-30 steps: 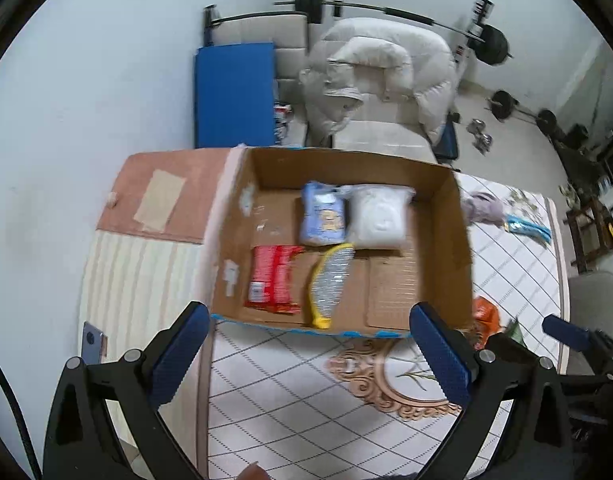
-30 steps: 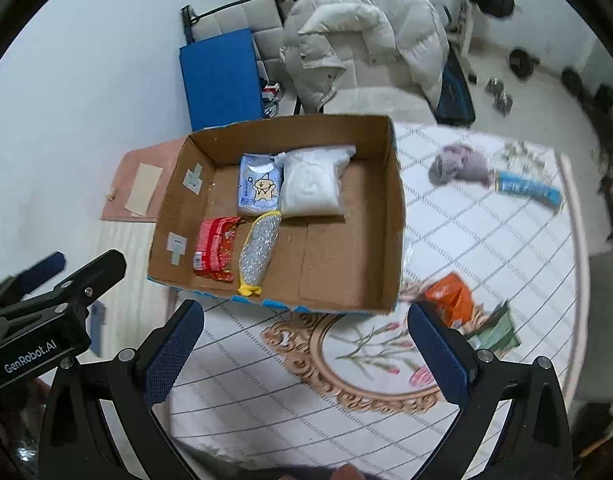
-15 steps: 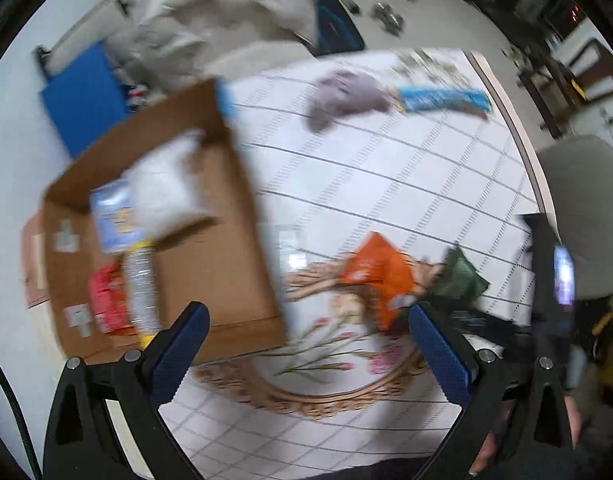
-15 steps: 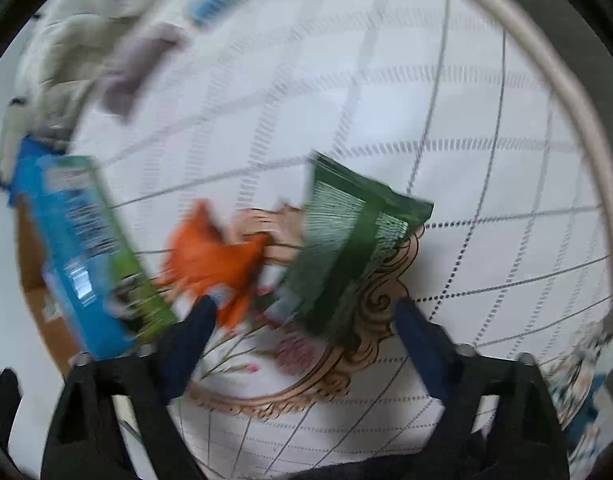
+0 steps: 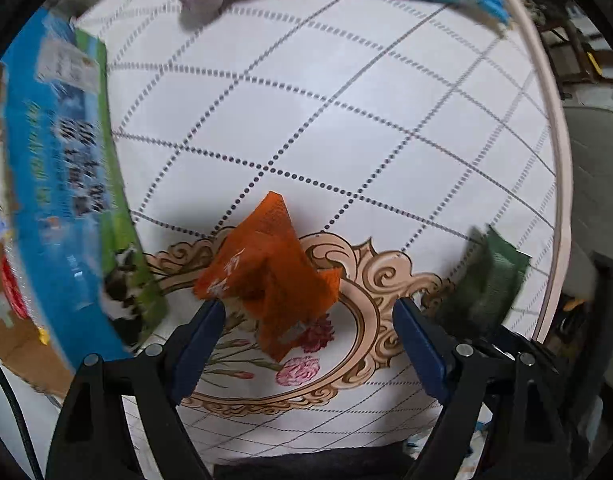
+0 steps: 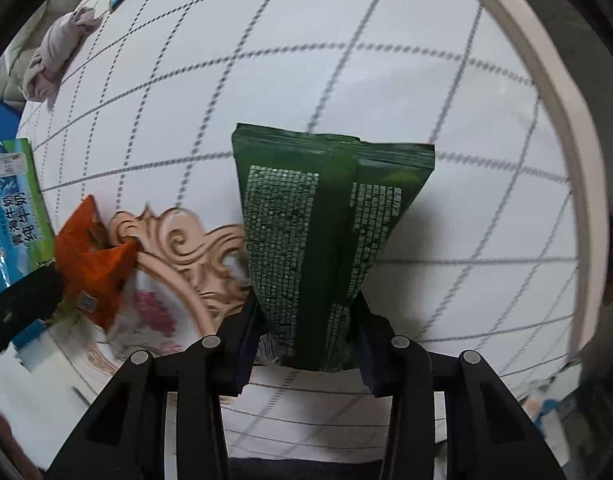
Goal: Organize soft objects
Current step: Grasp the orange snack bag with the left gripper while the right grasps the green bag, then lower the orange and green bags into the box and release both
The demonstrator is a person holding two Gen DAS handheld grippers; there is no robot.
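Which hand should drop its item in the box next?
Right. Its tongs are shut on the green packet, ready to carry. The left tongs are open around the orange packet, not gripping yet.

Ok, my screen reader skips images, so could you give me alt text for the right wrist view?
The right claw is shut on the lower end of a green packet above a white quilted mat. To the left lie an orange pouch and a blue-green box, with grey cloth farther off.
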